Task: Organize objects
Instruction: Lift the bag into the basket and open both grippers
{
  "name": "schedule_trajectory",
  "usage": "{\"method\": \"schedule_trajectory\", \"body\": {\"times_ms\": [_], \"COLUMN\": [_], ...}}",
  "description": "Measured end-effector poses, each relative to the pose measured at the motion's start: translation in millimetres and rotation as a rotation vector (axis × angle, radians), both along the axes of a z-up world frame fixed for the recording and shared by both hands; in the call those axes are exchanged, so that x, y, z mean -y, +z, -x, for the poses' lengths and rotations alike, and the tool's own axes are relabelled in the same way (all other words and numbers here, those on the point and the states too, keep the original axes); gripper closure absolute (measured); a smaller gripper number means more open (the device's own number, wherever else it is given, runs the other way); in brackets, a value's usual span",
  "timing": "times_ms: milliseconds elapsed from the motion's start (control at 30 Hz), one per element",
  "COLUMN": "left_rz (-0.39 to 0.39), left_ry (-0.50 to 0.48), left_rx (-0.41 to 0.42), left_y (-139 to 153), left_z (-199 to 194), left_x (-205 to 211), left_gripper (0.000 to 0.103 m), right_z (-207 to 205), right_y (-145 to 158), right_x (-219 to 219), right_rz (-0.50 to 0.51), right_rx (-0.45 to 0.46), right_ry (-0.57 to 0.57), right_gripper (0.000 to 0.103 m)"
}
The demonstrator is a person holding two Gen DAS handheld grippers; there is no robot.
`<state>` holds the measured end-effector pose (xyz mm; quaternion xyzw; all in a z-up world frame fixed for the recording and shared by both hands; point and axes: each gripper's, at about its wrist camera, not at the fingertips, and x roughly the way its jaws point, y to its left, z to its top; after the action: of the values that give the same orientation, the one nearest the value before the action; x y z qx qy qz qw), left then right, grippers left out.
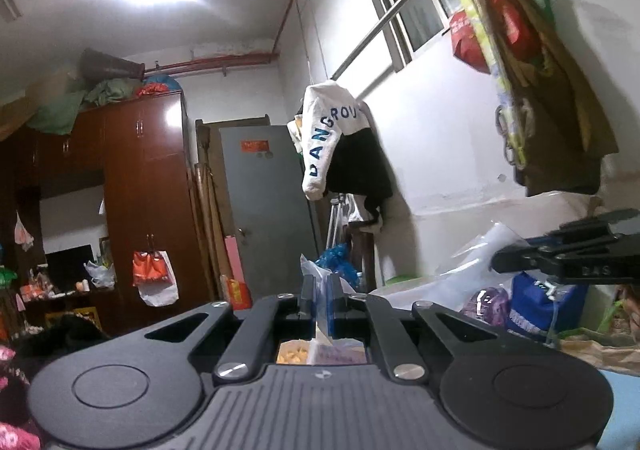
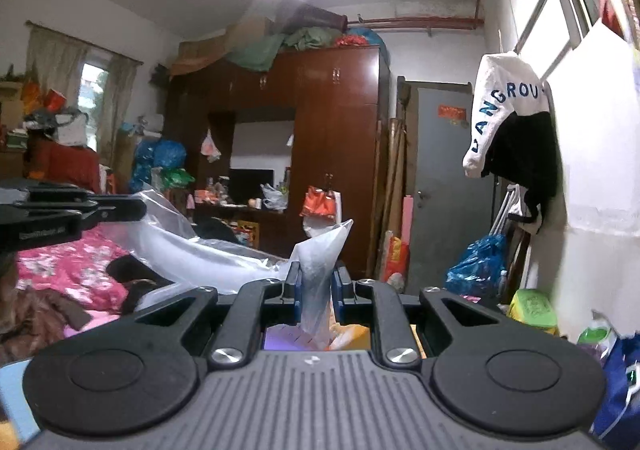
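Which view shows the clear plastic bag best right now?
The right wrist view: the clear plastic bag rises pinched in the right gripper. The left wrist view shows only a thin edge in the left gripper.

On the white sleeve of the garment [image 1: 326,130] hanging on the wall at the centre of the left wrist view, blue capital letters run along the arm and read "DANGROU"; the rest is hidden by a fold. The same sleeve [image 2: 502,102] at the upper right of the right wrist view shows "ANGROU". At the right edge of the left wrist view, the other gripper's black arm [image 1: 576,260] carries small raised letters that look like "DAS". The red notice [image 1: 255,146] on the grey door is too blurred to read.
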<state>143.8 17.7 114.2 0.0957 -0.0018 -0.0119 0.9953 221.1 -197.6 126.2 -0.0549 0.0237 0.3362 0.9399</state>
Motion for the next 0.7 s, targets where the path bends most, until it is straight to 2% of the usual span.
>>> {"method": "schedule_trajectory", "body": {"times_ms": [100,233,400,467,533,567,600,633,700], "left_rz": [0.001,0.011,0.044,0.042,0.036,0.028,0.026,0.028,0.038], "left_ry": [0.014,0.036,0.043,0.053,0.062,0.079,0.098,0.110,0.114], "left_rx": [-0.046,-0.110,-0.157,-0.157,-0.156,-0.144,-0.129,-0.109,-0.083], "left_y": [1,-12,-28,-32,-36,-38,-39,-40,-41], "left_z": [-29,-58,-67,-65,-63,-61,-59,-55,-47], "left_x": [-2,-10,-20,-22,-25,-26,-28,-29,-32], "left_gripper": [0.096,0.095,0.093,0.089,0.072,0.050,0.036,0.033,0.022], "right_z": [-32,-57,-68,-66,-65,-60,-56,-50,-41], "right_y": [-8,-27,-47,-47,-48,-47,-46,-45,-41], "right_x": [-7,-20,-27,-27,-27,-26,-23,-19,-9], "right_rz": [0.001,0.053,0.084,0.095,0.118,0.117,0.110,0.098,0.064], "right_rx": [-0.088,-0.131,-0.172,-0.184,-0.181,-0.163,-0.147,-0.126,-0.083], "right_ry": [0.022,0.017,0.035,0.041,0.034,0.019,0.005,-0.002,-0.005], "right_gripper": [0.086,0.086,0.086,0.074,0.042,0.034,0.019,0.006,0.000]}}
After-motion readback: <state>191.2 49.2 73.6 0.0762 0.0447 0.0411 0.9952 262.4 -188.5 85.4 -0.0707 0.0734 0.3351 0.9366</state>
